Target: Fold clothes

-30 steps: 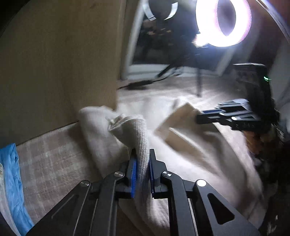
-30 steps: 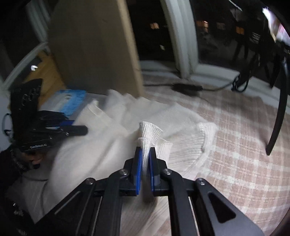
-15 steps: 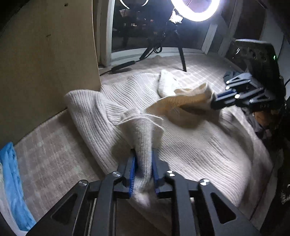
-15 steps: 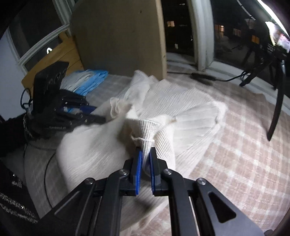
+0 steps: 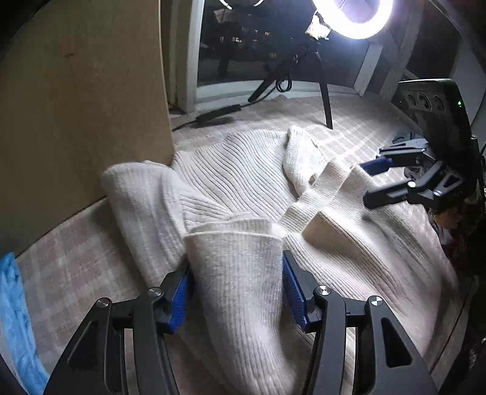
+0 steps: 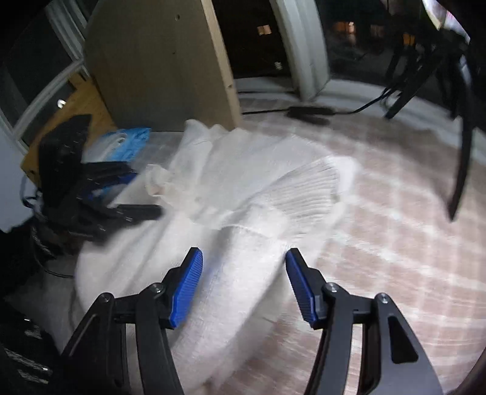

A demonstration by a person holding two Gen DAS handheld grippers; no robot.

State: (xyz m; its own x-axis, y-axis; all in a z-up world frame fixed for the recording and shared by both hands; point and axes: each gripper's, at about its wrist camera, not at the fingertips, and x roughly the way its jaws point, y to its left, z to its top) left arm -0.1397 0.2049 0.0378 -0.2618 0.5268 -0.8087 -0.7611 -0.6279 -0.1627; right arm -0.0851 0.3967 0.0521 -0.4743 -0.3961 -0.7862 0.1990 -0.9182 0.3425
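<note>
The cream ribbed knit sweater (image 5: 243, 194) lies spread on the pale checked cloth surface (image 5: 70, 273), a fold of it between each pair of blue pads — the left gripper (image 5: 237, 288) and the right gripper (image 6: 243, 285) both opening, jaws apart — beside a tan board (image 5: 82, 106).

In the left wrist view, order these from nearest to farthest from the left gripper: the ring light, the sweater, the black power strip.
1. The sweater: its fold lies between the opening jaws of the left gripper.
2. The power strip: on the rug beyond the sweater, by the window.
3. The ring light: top right, above its stand.
</note>
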